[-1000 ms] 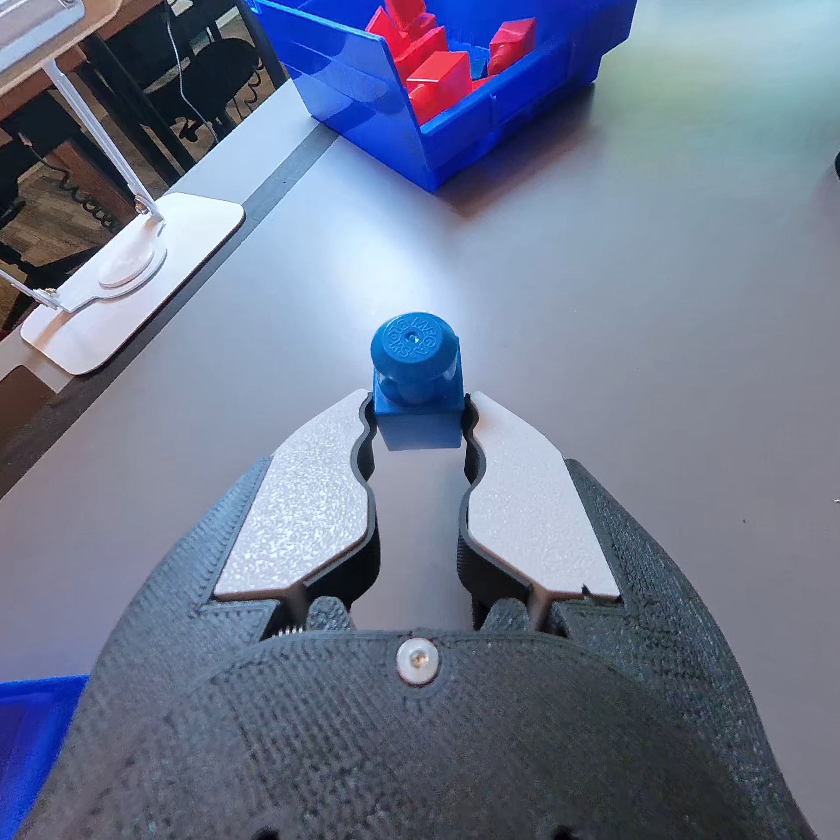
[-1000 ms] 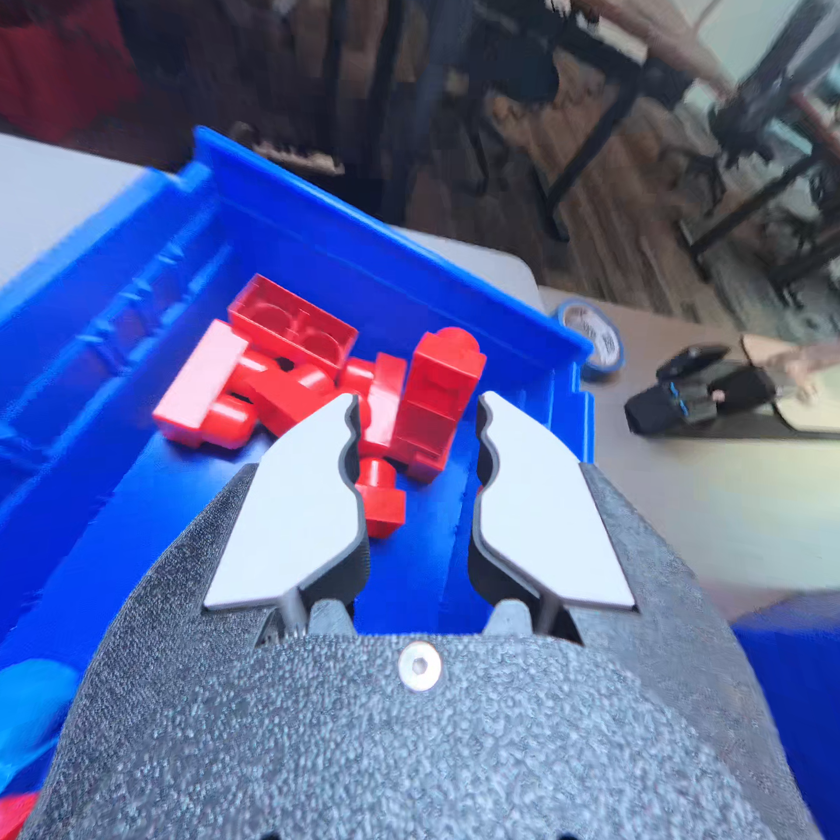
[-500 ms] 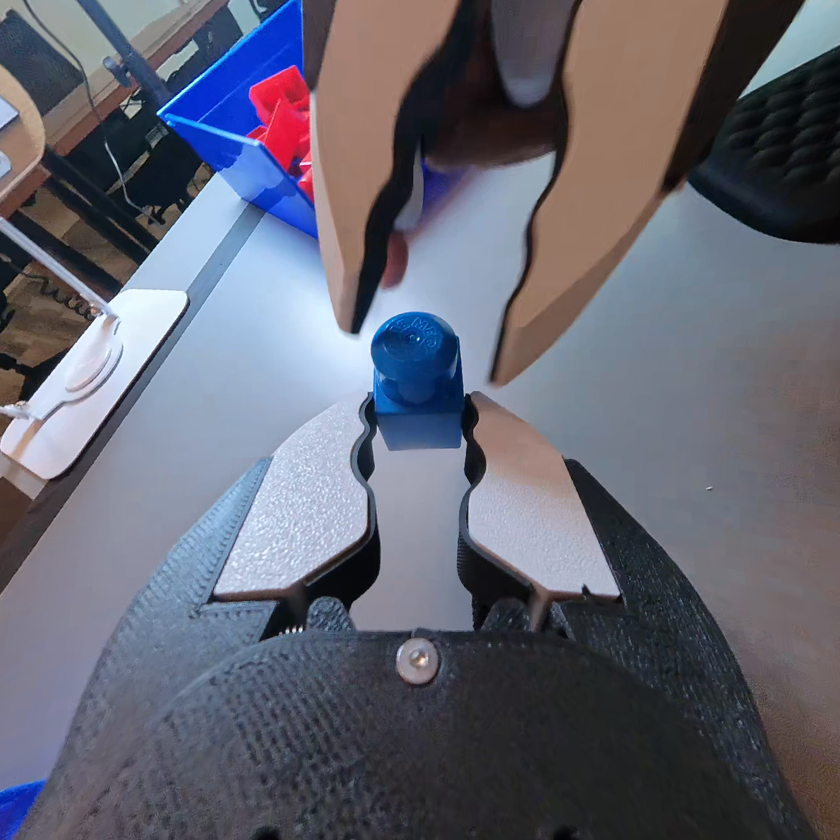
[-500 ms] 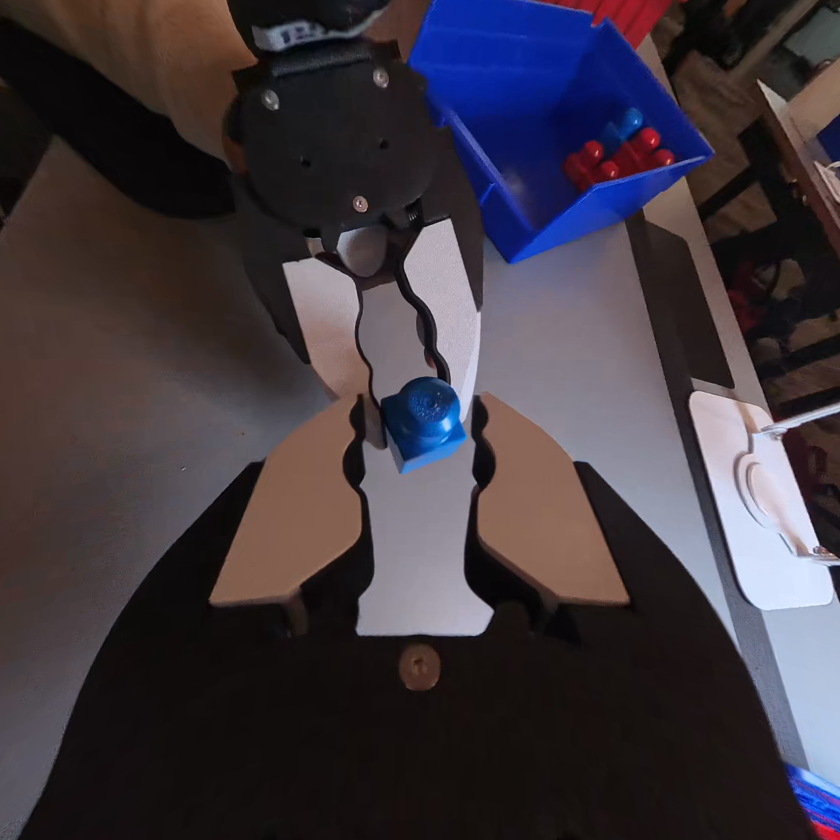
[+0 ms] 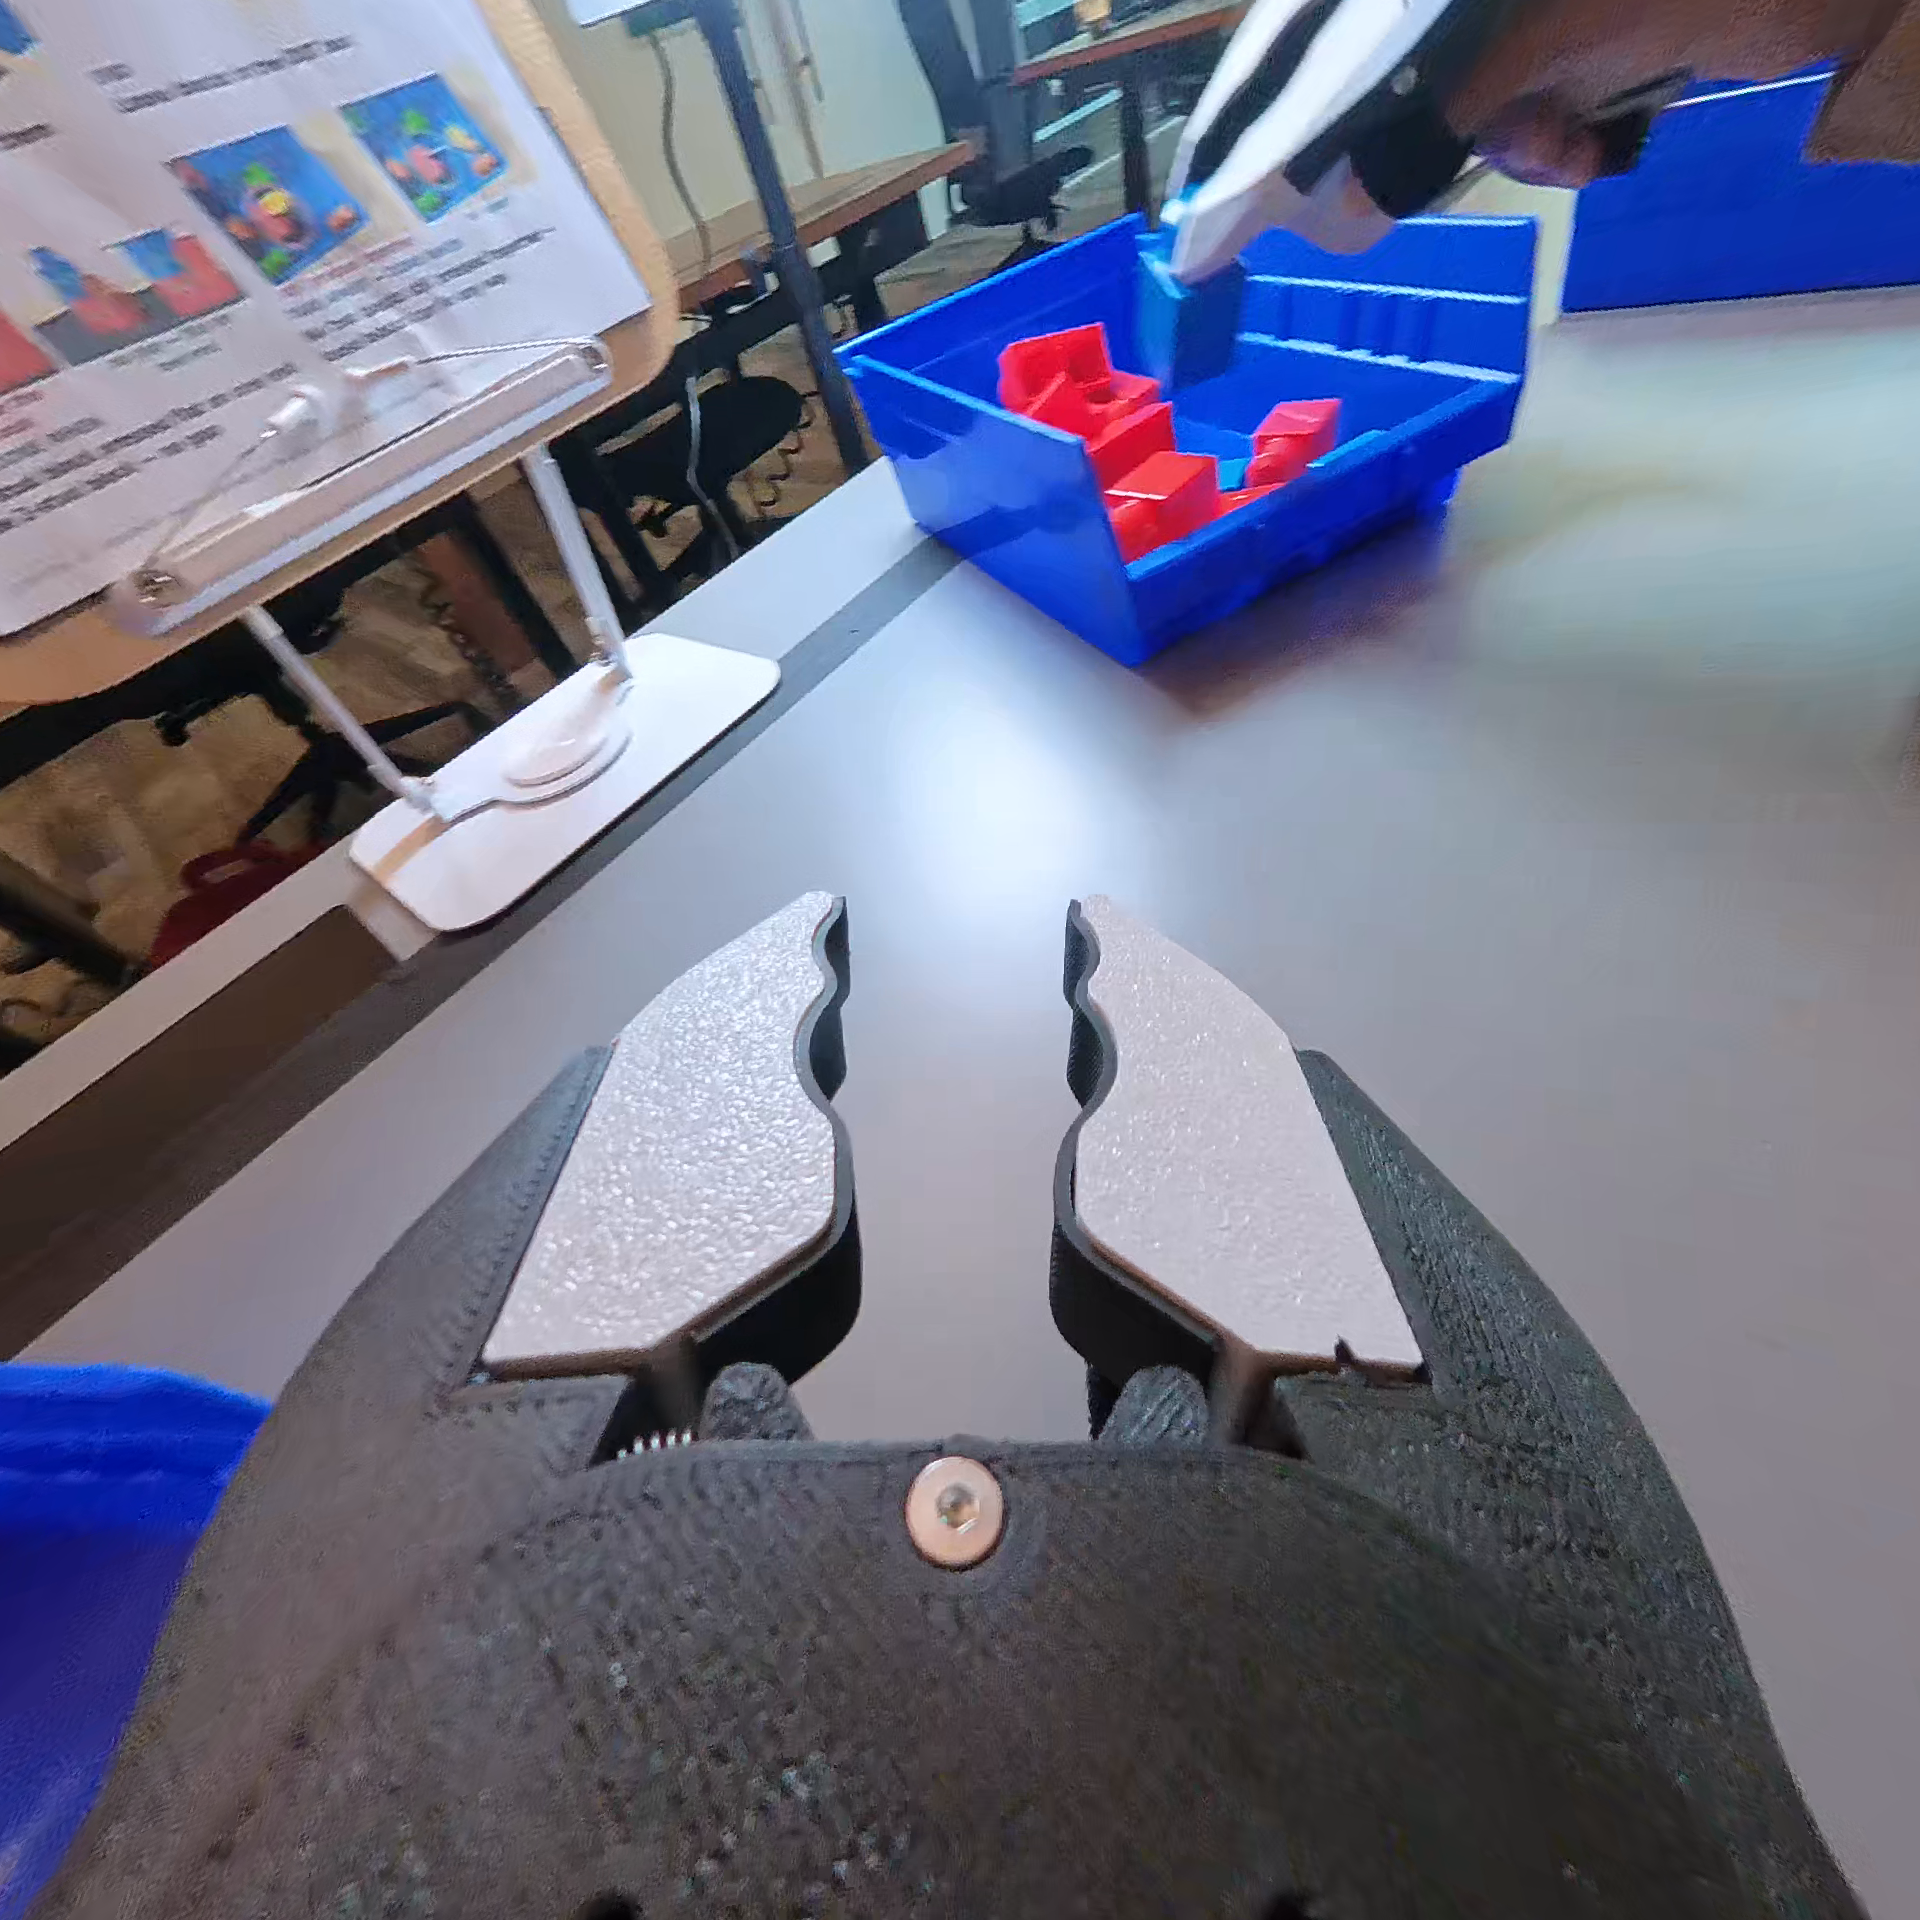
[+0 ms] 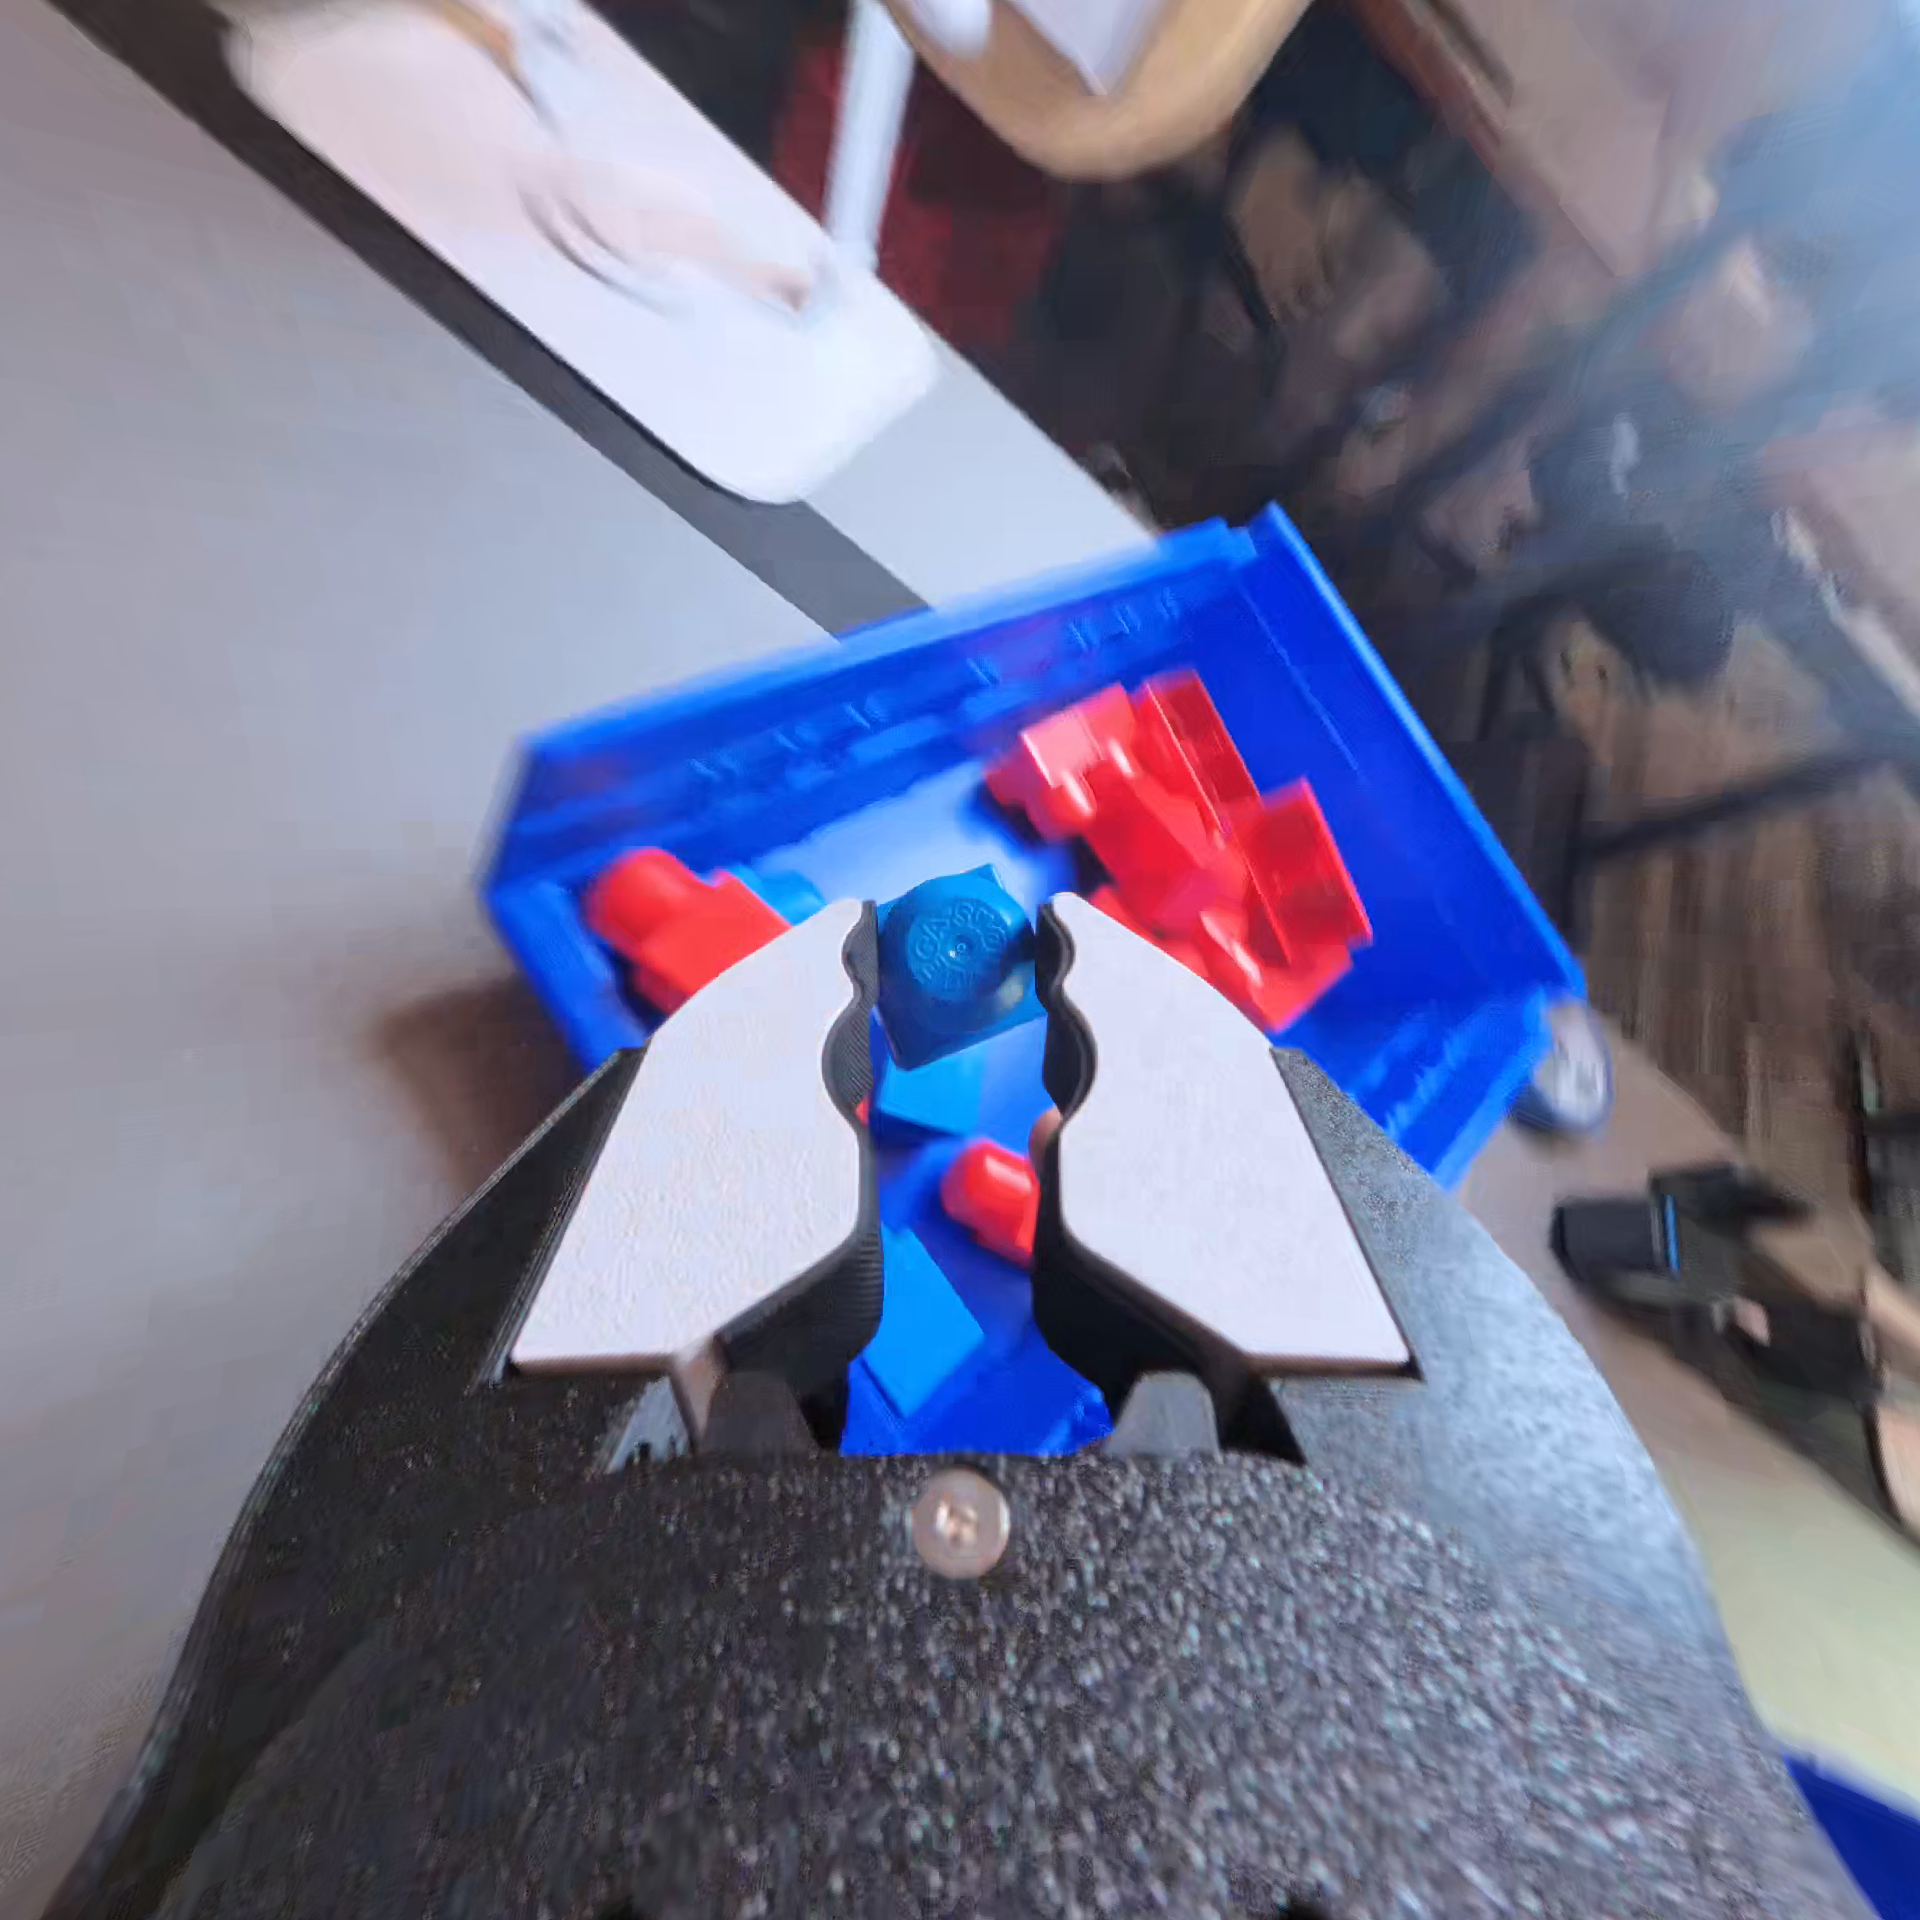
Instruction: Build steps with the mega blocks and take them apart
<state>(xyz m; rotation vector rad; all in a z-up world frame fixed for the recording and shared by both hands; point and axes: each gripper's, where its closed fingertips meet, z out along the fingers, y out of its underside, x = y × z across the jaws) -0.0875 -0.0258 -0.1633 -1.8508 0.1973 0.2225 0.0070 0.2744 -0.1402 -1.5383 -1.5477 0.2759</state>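
Observation:
My left gripper (image 5: 956, 925) is open and empty, low over the grey table (image 5: 1351, 935). My right gripper (image 6: 951, 925) is shut on a blue one-stud block (image 6: 956, 966) held at its fingertips, stud facing the camera. It hangs over the blue bin (image 6: 883, 717), which holds several red blocks (image 6: 1195, 821) and some blue ones. In the left wrist view the bin (image 5: 997, 468) sits at the far end of the table with red blocks (image 5: 1153, 488) inside. The right gripper (image 5: 1195, 244) holds the blue block (image 5: 1195, 312) just above it.
A document stand with a white base (image 5: 561, 769) and a printed sheet (image 5: 260, 260) stands at the table's left edge. Another blue bin (image 5: 83, 1558) is at my lower left. A tape roll (image 6: 1574, 1081) and a black device (image 6: 1683, 1247) lie beyond the bin. Tip to tip, the grippers are about 30 cm apart.
The blue block passed from my left gripper to my right gripper, which carried it over the bin. My left gripper opened and is empty.

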